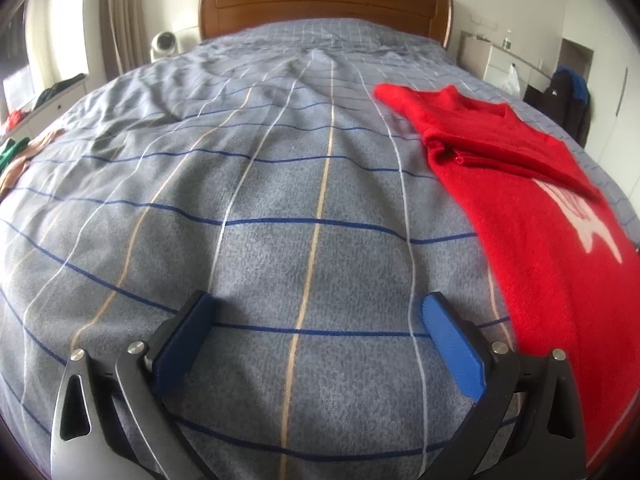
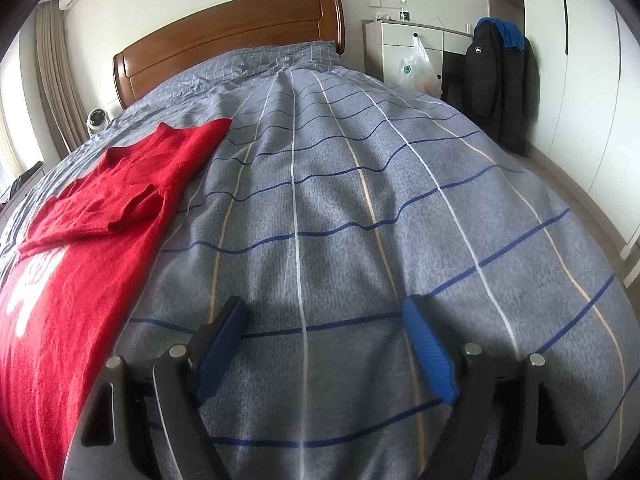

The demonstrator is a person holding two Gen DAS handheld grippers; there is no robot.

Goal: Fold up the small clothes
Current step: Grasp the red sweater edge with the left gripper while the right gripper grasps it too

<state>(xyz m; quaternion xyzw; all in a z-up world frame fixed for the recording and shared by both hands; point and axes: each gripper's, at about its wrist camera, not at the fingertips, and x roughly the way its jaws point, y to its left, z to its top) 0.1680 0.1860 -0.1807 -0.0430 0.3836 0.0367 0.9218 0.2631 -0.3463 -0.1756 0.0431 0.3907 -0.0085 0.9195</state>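
A red knit sweater [image 1: 532,216] with a white motif lies flat on the bed, one sleeve folded across its chest. It is at the right in the left wrist view and at the left in the right wrist view [image 2: 92,236]. My left gripper [image 1: 318,312] is open and empty, just above the bedcover to the left of the sweater. My right gripper [image 2: 324,316] is open and empty, just above the bedcover to the right of the sweater. Neither touches the sweater.
The bed has a grey-blue checked cover [image 1: 280,184] and a wooden headboard [image 1: 324,4]. Other clothes lie at the bed's left edge [image 1: 24,156]. A white cabinet with a plastic bag [image 2: 416,60] and a hanging black jacket [image 2: 496,80] stand to the right. A small fan [image 1: 164,44] sits by the headboard.
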